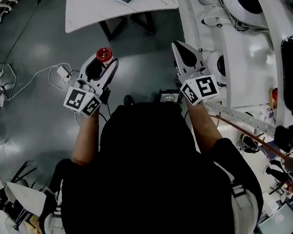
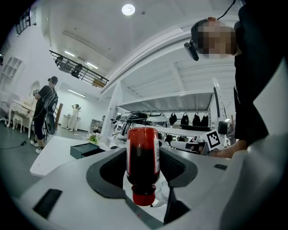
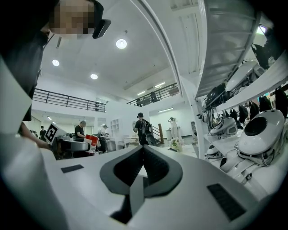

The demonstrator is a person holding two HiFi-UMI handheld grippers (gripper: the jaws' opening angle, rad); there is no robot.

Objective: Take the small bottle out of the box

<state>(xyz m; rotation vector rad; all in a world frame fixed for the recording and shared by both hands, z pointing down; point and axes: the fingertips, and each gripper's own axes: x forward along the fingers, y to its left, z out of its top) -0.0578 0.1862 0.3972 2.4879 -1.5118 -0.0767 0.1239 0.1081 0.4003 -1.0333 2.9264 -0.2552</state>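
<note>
My left gripper (image 1: 103, 60) is shut on a small red bottle (image 2: 143, 164) with a white label, held well above the floor. In the left gripper view the bottle stands between the two dark pads with its red cap toward the camera. From the head view only the bottle's red end (image 1: 104, 54) shows, at the jaw tips. My right gripper (image 1: 184, 52) is raised beside it, shut with nothing between its pads (image 3: 150, 168). The box is not visible in any view.
A white table (image 1: 120, 3) stands ahead over the grey floor, with a dark tray (image 2: 85, 149) on it. White racks holding robot shells (image 1: 244, 26) run along the right. Cables and a power strip (image 1: 64, 73) lie on the floor at left. People stand in the background.
</note>
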